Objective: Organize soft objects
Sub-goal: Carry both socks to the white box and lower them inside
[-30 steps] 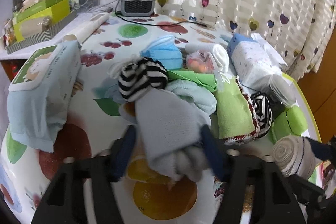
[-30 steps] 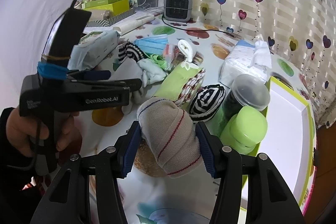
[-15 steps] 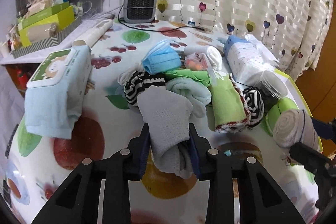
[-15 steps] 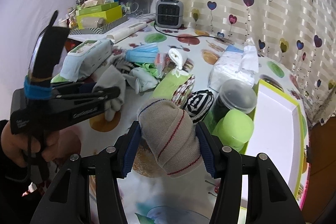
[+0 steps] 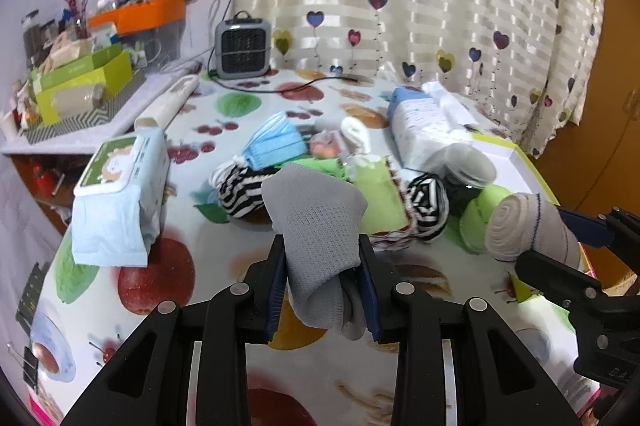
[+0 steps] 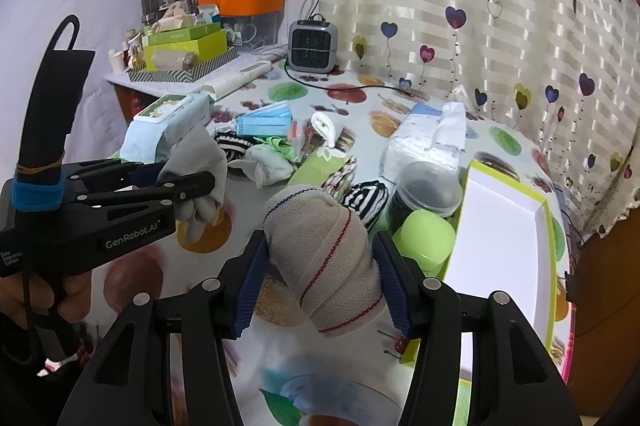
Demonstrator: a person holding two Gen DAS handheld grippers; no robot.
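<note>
My left gripper (image 5: 323,278) is shut on a grey sock (image 5: 316,222) and holds it above the fruit-print table. The sock and left gripper also show in the right wrist view (image 6: 200,170). My right gripper (image 6: 320,274) is shut on a rolled beige sock with red and blue stripes (image 6: 324,250), also visible in the left wrist view (image 5: 524,230). A pile of soft things lies mid-table: striped socks (image 5: 236,190), blue face masks (image 5: 276,146), a green cloth (image 5: 376,194), another striped sock (image 5: 426,210).
A white tray with a lime rim (image 6: 500,238) lies at the right. A wet-wipes pack (image 5: 120,194), a tissue pack (image 5: 424,122), a dark tub (image 6: 424,194), a green lid (image 6: 424,234) and a small heater (image 5: 242,48) stand around. Cluttered shelf at left.
My left gripper closed on the grey sock and lifted it up and back from the pile. My right gripper kept its hold on the rolled sock and rose slightly.
</note>
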